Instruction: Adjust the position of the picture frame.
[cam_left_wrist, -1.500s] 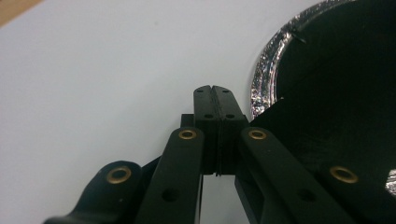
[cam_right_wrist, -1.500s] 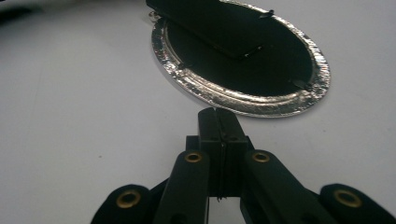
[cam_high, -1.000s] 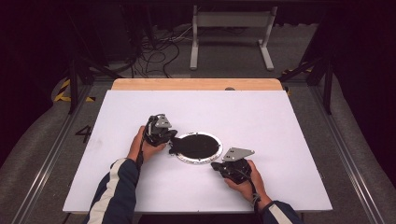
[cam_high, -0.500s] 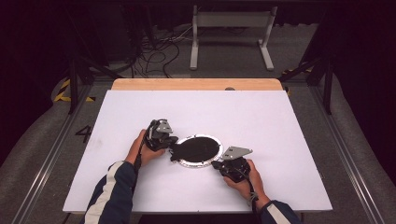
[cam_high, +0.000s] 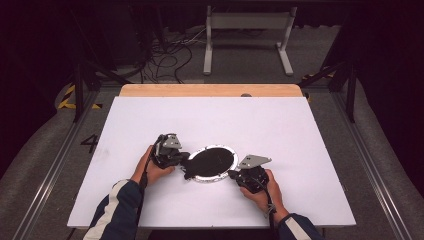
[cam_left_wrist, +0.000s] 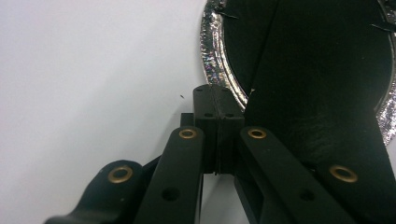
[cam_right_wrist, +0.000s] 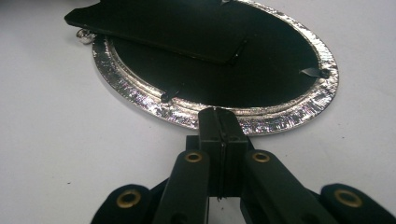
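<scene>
Between the two grippers on the white table (cam_high: 300, 150) lies a round foil tray (cam_high: 214, 163) with a black inside and a crinkled silver rim, and a flat black card (cam_right_wrist: 159, 28) rests across it, overhanging the rim on the left gripper's side. The left gripper (cam_high: 181, 159) has its jaws pressed together with nothing between them; in the left gripper view its tips (cam_left_wrist: 218, 100) stand just beside the rim (cam_left_wrist: 219, 60), with the card's edge close on their right. The right gripper (cam_high: 235, 175) is likewise closed and empty; in the right gripper view its tips (cam_right_wrist: 219, 122) sit right at the near rim (cam_right_wrist: 280, 119), though whether they touch it cannot be told.

Judged from this, the step is steadying the tray from both sides to work on the card. To do it well, the right gripper should keep light pressure against the rim so the thin foil does not buckle or slide, while the left gripper parts its jaws and approaches the overhanging corner low and level, taking the card by its edge rather than pushing it further across.

Seen from the right gripper, the card's long axis runs crosswise, from far left toward the right, with one end tilted up over the rim. The tray itself lies flat, open side up.
</scene>
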